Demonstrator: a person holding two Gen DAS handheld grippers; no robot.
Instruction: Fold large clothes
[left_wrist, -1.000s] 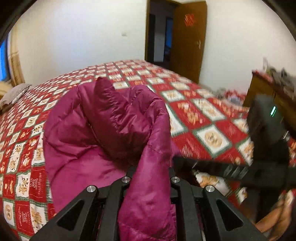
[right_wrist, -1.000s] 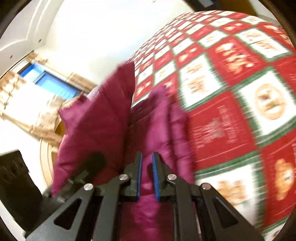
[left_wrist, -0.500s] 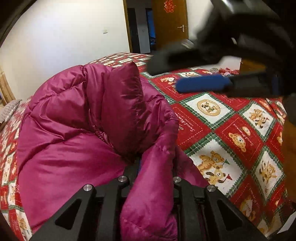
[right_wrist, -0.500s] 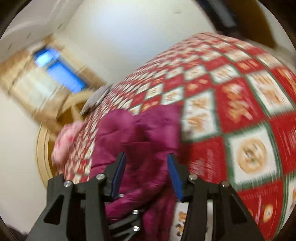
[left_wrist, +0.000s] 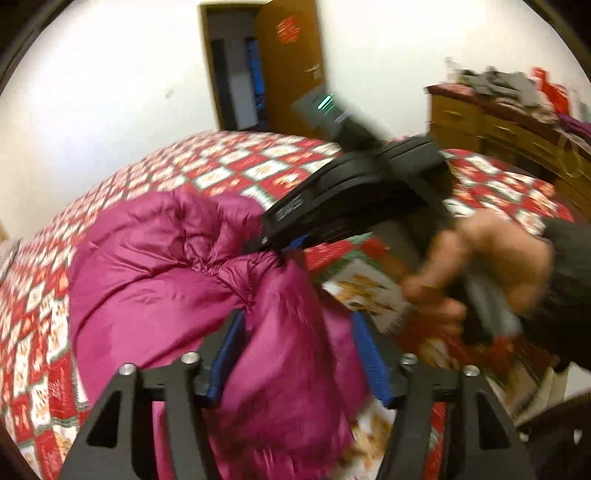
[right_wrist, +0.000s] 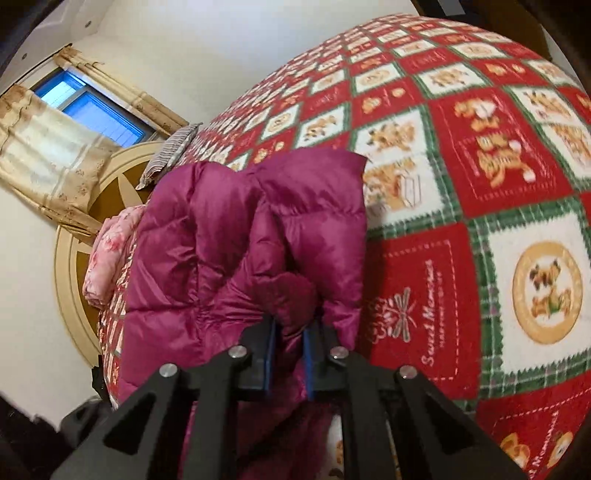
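A magenta puffer jacket lies bunched on the red, white and green checked bedspread. My left gripper is open, its blue pads wide apart with a fold of the jacket lying loose between them. My right gripper is shut on a fold of the jacket. In the left wrist view the right gripper's black body reaches in from the right, held by a hand, with its tips at the jacket.
A wooden dresser piled with things stands at the right, and an open wooden door is beyond the bed. A striped pillow, pink folded bedding, a round headboard and a curtained window are at the bed's head.
My left gripper has opened and let go of the jacket fold. My right gripper, open half a second ago, has come down and shut on the jacket.
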